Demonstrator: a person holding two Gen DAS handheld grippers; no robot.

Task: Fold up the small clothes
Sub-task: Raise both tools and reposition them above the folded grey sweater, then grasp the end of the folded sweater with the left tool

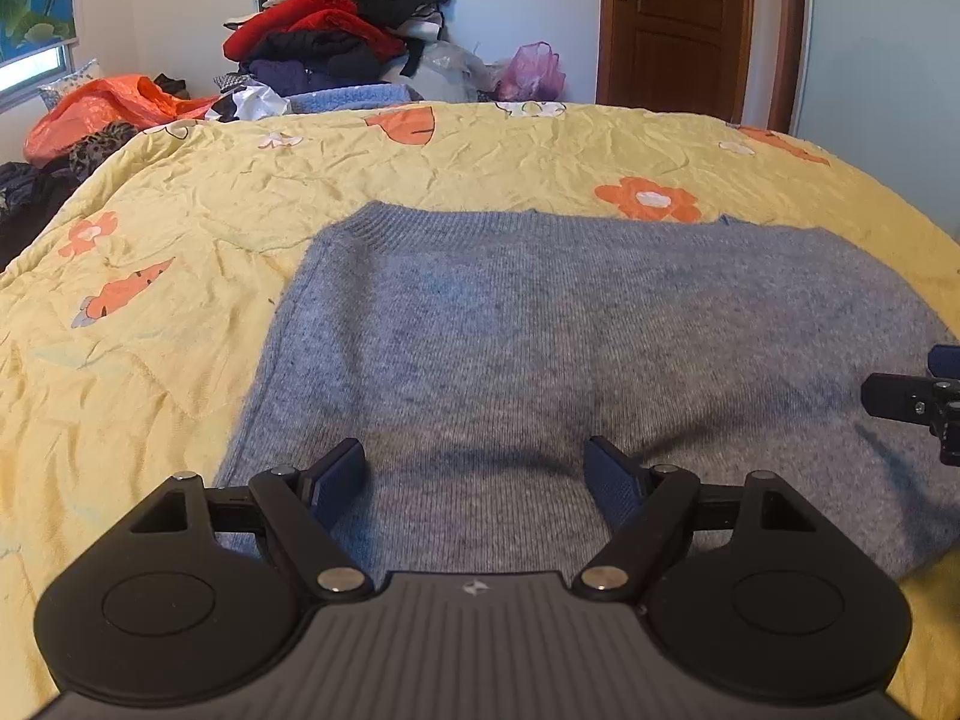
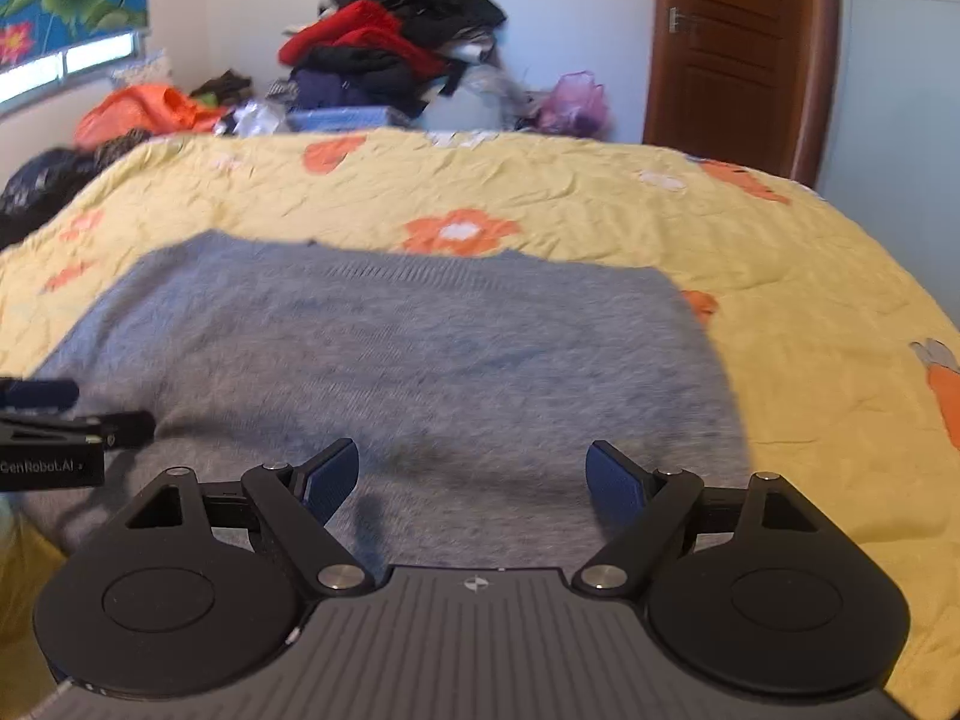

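**Grey sweater flat on the yellow bed cover, both grippers spread wide over it**

The grey knitted sweater (image 1: 570,348) lies flat on the yellow bed cover (image 1: 180,228), which has orange flowers and carrots printed on it. The ribbed border of the sweater is at its far edge, close to one orange flower (image 1: 648,199). The near part of the sweater reaches under both grippers.

The left gripper (image 1: 474,471) hangs over the near part of the sweater. Its two blue pads stand far apart and nothing is between them. The right gripper (image 2: 473,471) is also over the near part of the sweater, and its jaws are spread wide and hold nothing. In the right wrist view, the left gripper shows at the left border, just beside the near left part of the sweater. This view is a little blurred.

Beyond the sweater, past the far edge of the bed cover, a pile of red and black clothes (image 1: 336,24) stands against the wall. To the right of this pile is a pink plastic bag (image 1: 534,73), and further right a brown wooden door (image 1: 678,30). To the left of the pile lies an orange plastic bag (image 1: 102,105).
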